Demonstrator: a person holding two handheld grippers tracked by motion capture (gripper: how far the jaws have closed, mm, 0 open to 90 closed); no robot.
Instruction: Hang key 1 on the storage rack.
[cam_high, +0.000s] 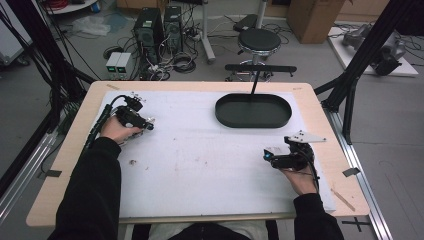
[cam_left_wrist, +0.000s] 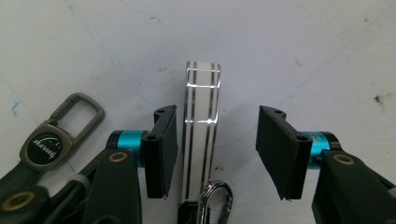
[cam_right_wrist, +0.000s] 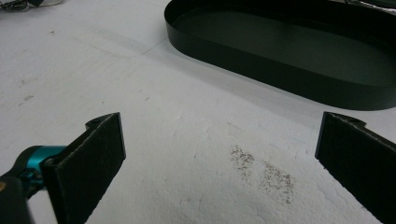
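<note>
Clear bar (cam_left_wrist: 201, 135) between left gripper (cam_left_wrist: 217, 154) jaws, left pad touching, right apart: grasp step. Next: clench squarely. Right gripper (cam_right_wrist: 219, 158) released, idle near tray (cam_right_wrist: 299, 56).

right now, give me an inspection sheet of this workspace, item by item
surface: white mat on a wooden table, with small dark specks
job's things: clear striped bar lying between the left gripper's jaws; the left pad looks against it, the right pad stands apart
clutter: keyring tag and silver clip beside the bar; empty black oval tray
grippers: left gripper open around the bar; right gripper open, nothing between its jaws
cables: one trails from the left gripper
surroundings: stool, computer towers, floor cables
</note>
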